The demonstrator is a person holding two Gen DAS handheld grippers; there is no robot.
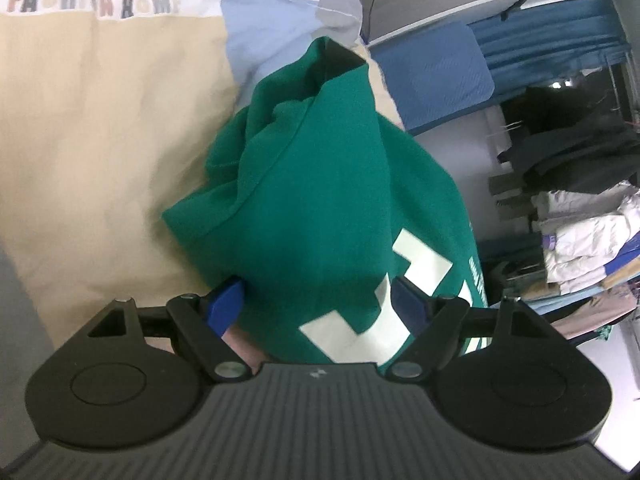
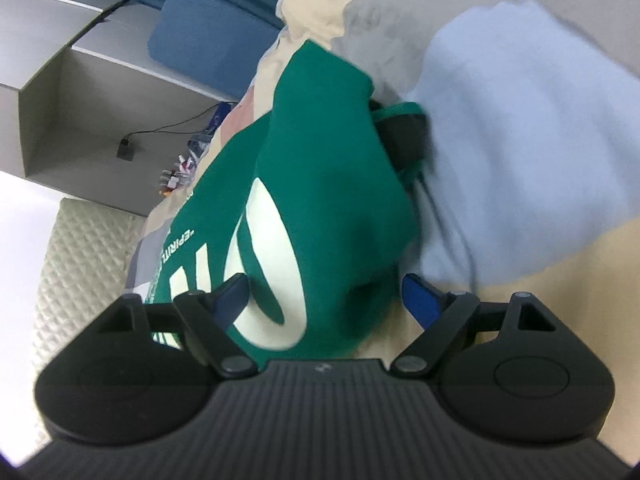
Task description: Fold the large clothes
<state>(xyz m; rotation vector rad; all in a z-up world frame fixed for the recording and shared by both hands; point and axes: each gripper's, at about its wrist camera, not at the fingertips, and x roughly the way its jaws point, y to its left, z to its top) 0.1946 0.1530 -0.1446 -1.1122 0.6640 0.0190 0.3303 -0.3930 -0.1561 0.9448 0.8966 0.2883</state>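
A green sweatshirt [image 1: 320, 200] with cream lettering lies bunched on a beige, light-blue and grey bedspread [image 1: 100, 140]. My left gripper [image 1: 318, 306] stands wide open, its blue fingers on either side of the cloth near the lettering. The sweatshirt [image 2: 320, 200] also fills the middle of the right wrist view. My right gripper [image 2: 332, 300] is wide open too, its fingers straddling a fold with a cream letter. A dark-lined hood or cuff [image 2: 404, 136] with a cord shows at the sweatshirt's far side.
The bedspread [image 2: 520, 120] carries a "FASHION HOME" strip [image 1: 92, 2]. A blue pillow [image 1: 436, 76] and grey shelving [image 2: 80, 80] lie beyond the bed. Piles of clothes [image 1: 580, 220] stand at the right.
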